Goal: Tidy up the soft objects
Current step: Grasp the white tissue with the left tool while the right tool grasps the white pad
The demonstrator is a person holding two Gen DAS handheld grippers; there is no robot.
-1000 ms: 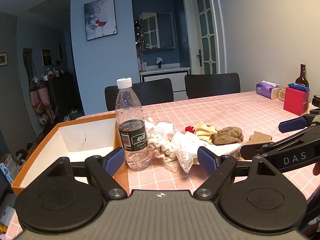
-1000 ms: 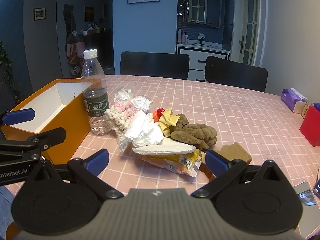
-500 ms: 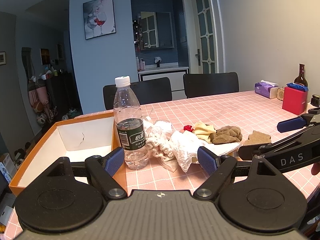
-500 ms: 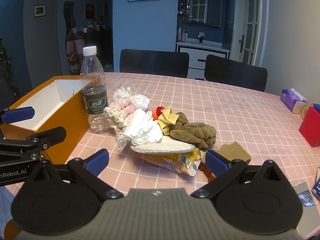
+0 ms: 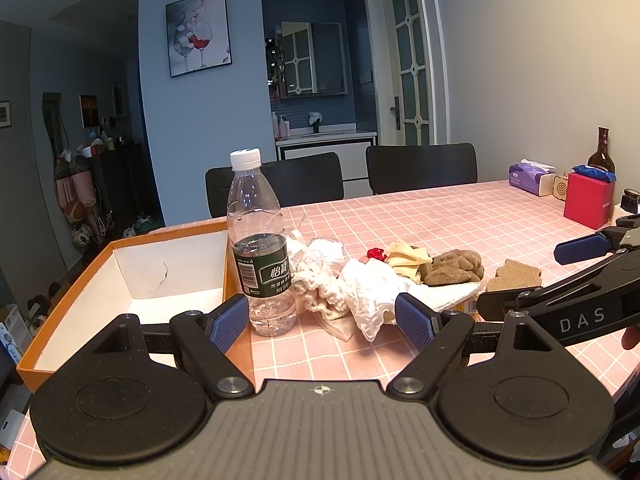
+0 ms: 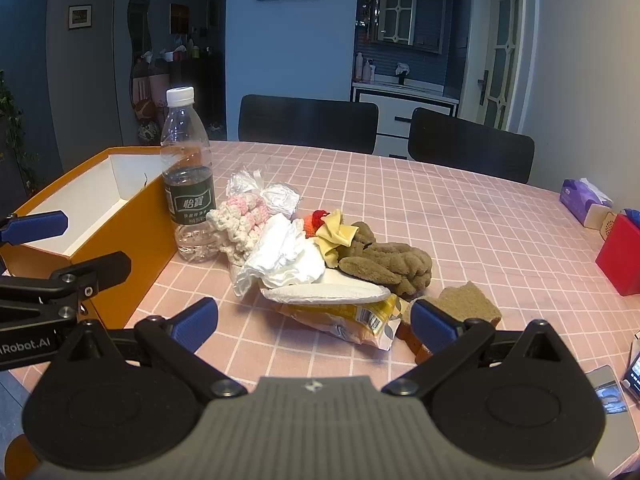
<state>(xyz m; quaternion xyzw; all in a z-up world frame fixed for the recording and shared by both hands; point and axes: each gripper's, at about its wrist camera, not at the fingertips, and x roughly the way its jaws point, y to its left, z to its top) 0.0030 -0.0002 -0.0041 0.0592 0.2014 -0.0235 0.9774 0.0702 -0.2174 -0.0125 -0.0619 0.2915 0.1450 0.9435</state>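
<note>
Soft objects heaped on the pink-checked tabletop [image 6: 460, 216], just right of the water bottle [image 6: 188, 176]: pink-white crochet piece [image 6: 240, 220] touching the bottle, white crumpled plastic [image 6: 284, 260], yellow cloth [image 6: 336, 236], brown plush [image 6: 388, 264], sponge [image 6: 468, 300] farthest right. Orange box [image 5: 124, 280] just left of the bottle. Left gripper [image 5: 320, 320] and right gripper [image 6: 316, 320] both near the heap, fingers spread wide, holding nothing.

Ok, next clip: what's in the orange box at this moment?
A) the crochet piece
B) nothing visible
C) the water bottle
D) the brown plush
B: the box shows only bare white inside, while the bottle, crochet piece and brown plush all sit on the table beside it.
</note>
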